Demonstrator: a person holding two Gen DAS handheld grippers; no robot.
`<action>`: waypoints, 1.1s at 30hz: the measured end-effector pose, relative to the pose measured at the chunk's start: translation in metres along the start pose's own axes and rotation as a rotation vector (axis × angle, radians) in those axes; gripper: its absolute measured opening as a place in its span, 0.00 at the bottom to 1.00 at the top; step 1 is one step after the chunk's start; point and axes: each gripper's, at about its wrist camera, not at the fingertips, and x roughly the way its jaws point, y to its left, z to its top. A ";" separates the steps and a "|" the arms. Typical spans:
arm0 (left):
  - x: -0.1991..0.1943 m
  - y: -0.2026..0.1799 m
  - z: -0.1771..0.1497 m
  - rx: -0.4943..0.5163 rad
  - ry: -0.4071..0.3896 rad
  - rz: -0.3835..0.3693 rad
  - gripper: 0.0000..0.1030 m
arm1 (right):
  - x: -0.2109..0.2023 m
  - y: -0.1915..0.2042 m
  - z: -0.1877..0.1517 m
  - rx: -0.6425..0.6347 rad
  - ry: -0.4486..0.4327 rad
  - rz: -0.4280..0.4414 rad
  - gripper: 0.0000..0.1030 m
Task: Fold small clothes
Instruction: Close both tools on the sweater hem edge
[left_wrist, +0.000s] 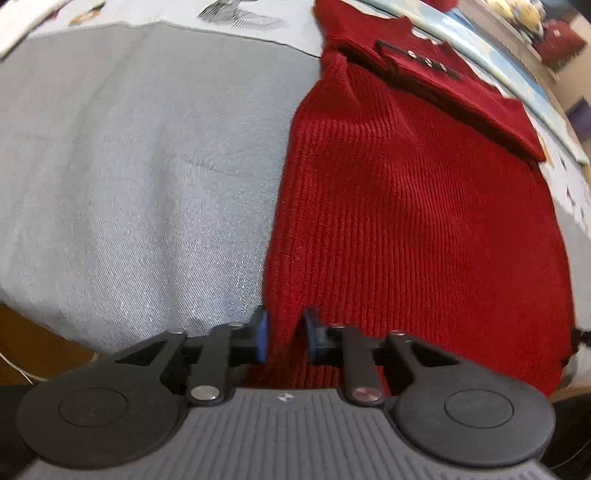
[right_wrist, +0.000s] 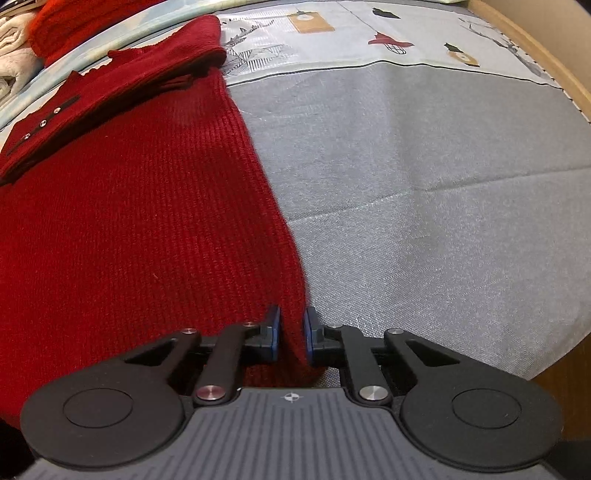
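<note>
A red ribbed knit garment (left_wrist: 413, 206) lies on a grey cloth surface (left_wrist: 129, 166), its far end folded over with a dark strip of small snaps (left_wrist: 424, 59). My left gripper (left_wrist: 285, 332) is shut on the garment's near left corner. In the right wrist view the same garment (right_wrist: 129, 221) fills the left half, and my right gripper (right_wrist: 292, 334) is shut on its near right corner. Both corners are pinched between blue pads.
A printed sheet (right_wrist: 369, 37) covers the far part of the surface. A wooden edge (right_wrist: 535, 48) runs at the far right. Another red item (right_wrist: 66, 18) and pale folded fabric (right_wrist: 11, 44) lie beyond the garment. Brown floor (left_wrist: 33, 343) shows at the left.
</note>
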 end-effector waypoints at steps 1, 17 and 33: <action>0.000 0.003 -0.001 0.007 -0.002 0.001 0.18 | -0.002 -0.001 0.000 0.008 -0.006 0.005 0.11; 0.003 -0.007 -0.005 0.080 -0.006 0.042 0.20 | 0.003 0.004 -0.001 -0.037 0.043 0.006 0.20; 0.000 -0.003 -0.005 0.052 -0.002 0.028 0.25 | -0.003 0.000 -0.002 -0.035 0.036 0.032 0.16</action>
